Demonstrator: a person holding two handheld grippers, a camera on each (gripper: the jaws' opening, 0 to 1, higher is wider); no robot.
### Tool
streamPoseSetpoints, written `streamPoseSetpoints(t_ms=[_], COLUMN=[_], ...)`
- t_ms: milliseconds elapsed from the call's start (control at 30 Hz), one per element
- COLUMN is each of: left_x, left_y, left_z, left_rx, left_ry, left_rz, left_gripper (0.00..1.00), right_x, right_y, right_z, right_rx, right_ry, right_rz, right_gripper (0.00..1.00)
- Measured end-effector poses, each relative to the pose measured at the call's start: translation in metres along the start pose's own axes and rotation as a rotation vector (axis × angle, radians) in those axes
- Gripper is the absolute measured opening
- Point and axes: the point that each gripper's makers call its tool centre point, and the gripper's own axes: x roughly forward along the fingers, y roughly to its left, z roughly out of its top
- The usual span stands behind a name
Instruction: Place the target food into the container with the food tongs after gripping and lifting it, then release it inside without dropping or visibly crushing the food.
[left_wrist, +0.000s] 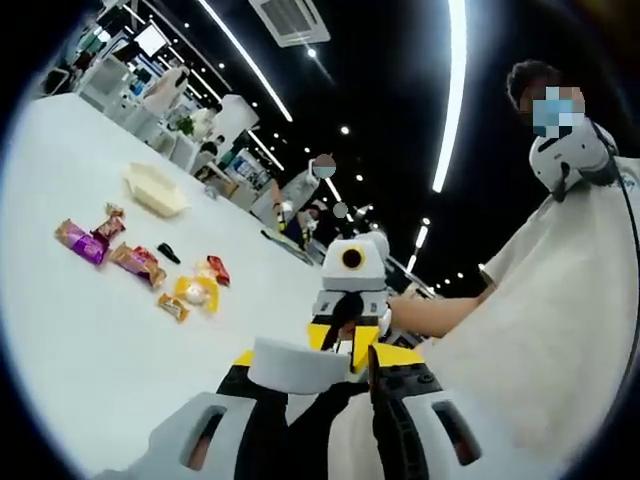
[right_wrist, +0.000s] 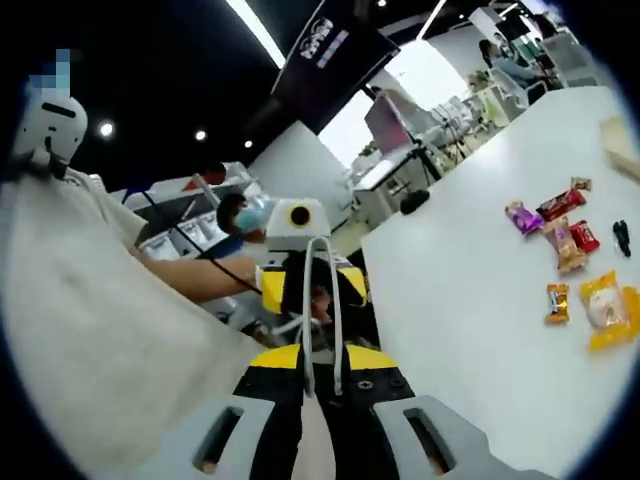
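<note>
A wide white bench (left_wrist: 90, 330) carries a small scatter of wrapped snacks, and a person in a pale top (left_wrist: 560, 320) stands at its edge holding a claw in each hand.

In the left gripper view, the left claw (left_wrist: 315, 400) rises from the bottom of the picture. Its grey and black jaws stand close together, with a white block (left_wrist: 298, 365) lying across their tips; whether the jaws press on it cannot be told. Just beyond it, the right claw (left_wrist: 350, 335) faces the camera, yellow and black, its jaws nearly closed.

The snacks lie well apart from the left claw, out on the bench. Nearest it is a yellow packet (left_wrist: 197, 291) with a red packet (left_wrist: 218, 270) touching its far side and a small orange sweet (left_wrist: 172, 307) just beside it. Farther off lie a pink packet (left_wrist: 138, 263), a small black thing (left_wrist: 168, 253) and a purple packet (left_wrist: 82, 242). Beyond them all sits a pale, shallow container (left_wrist: 155, 190), with nothing in it that can be seen.

In the right gripper view, the right claw (right_wrist: 318, 410) rises from the bottom, its jaws close together around a thin white strip (right_wrist: 320, 330). The same snacks lie well away from it, the yellow packet (right_wrist: 608, 310) nearest.

No food tongs can be made out for certain.
</note>
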Motion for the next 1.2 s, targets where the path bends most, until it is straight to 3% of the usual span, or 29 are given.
streamPoseSetpoints(t_ms=[100, 200, 433, 467, 667, 867, 1100, 1200], left_x=[0.002, 0.004, 0.008, 0.009, 0.011, 0.011, 0.005, 0.003], left_y=[-0.001, 0.0, 0.003, -0.001, -0.007, -0.008, -0.005, -0.003], left_z=[-0.004, -0.006, -0.001, 0.002, 0.011, 0.02, 0.035, 0.043], left_rx=[0.007, 0.024, 0.029, 0.012, 0.059, 0.075, 0.068, 0.072], left_ry=[0.012, 0.023, 0.022, 0.017, 0.02, 0.01, -0.056, -0.099], left_rz=[-0.008, -0.001, -0.001, -0.027, -0.039, -0.036, -0.017, -0.003], left_gripper=[0.29, 0.21, 0.18, 0.17, 0.17, 0.17, 0.17, 0.17], right_x=[-0.001, -0.003, -0.007, -0.01, -0.012, -0.016, -0.023, -0.027], right_y=[0.0, 0.001, -0.003, -0.002, -0.003, -0.005, -0.003, 0.004], right_z=[-0.003, -0.004, 0.0, 0.003, 0.011, 0.023, 0.033, 0.05], right_rx=[0.009, 0.016, 0.016, 0.012, -0.04, -0.045, -0.021, 0.009], right_ry=[0.001, -0.001, -0.038, -0.054, -0.103, -0.208, -0.305, -0.425], right_rz=[0.003, 0.006, -0.01, -0.007, -0.03, -0.056, -0.071, -0.03], right_gripper=[0.14, 0.15, 0.16, 0.16, 0.25, 0.27, 0.32, 0.42])
